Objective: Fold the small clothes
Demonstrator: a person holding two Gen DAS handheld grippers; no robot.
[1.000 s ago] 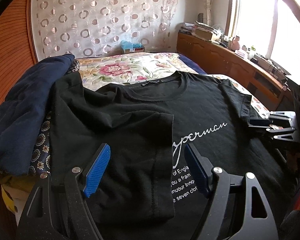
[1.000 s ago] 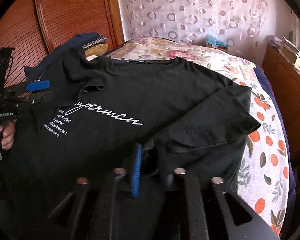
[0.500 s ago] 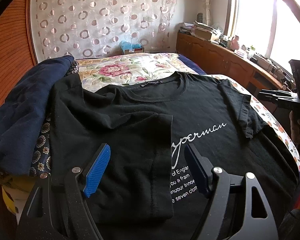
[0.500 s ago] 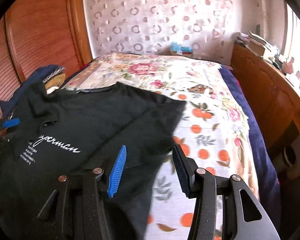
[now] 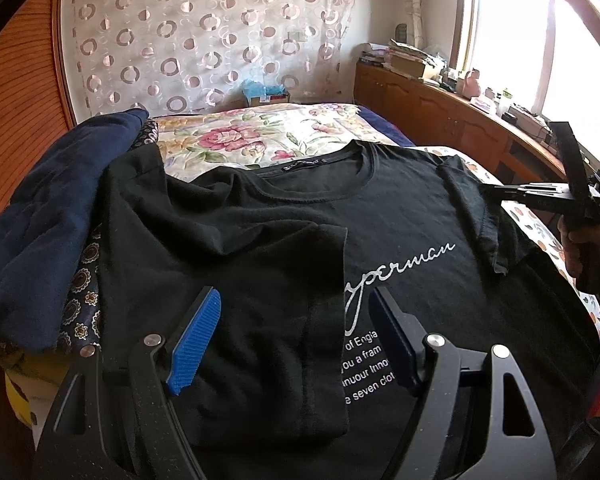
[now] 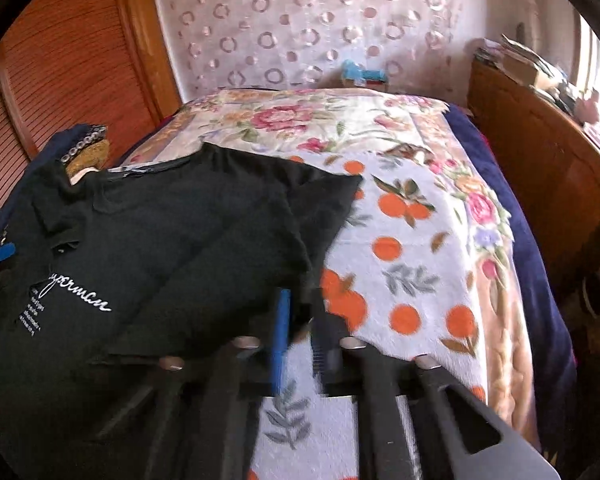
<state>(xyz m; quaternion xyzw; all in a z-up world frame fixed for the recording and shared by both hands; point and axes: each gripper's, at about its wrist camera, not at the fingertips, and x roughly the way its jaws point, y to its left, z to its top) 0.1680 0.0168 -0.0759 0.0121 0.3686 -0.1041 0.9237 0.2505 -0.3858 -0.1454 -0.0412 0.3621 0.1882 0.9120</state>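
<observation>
Black T-shirt [image 5: 400, 216] — laid face up across the near end of a bed [image 6: 420, 240] with a flower-and-orange print cover; white script lettering [image 5: 400, 268] and small printed lines are seen on the chest. 1 side of the shirt, sleeve included, is folded inward over the front, its edge covering the start of the lettering. Left gripper [image 5: 296, 340]: held above the folded panel, jaws set wide apart, blue pads [image 5: 194, 344] clear of the cloth, nothing gripped. Right gripper [image 6: 300, 316]: jaws brought fully together at the edge of the shirt's unfolded sleeve [image 6: 228, 280]; dark cloth lies at the blue pad, but because of blur it cannot be told whether fabric is pinched between the jaws. From the left wrist view this gripper is seen at the far sleeve, carried by a hand [image 5: 588, 252]. Navy garment [image 5: 48, 216] with a patterned cloth [image 5: 82, 308] under it — piled beside the shirt's folded side. Wooden cabinets [image 5: 440, 116] are noted under the window.
</observation>
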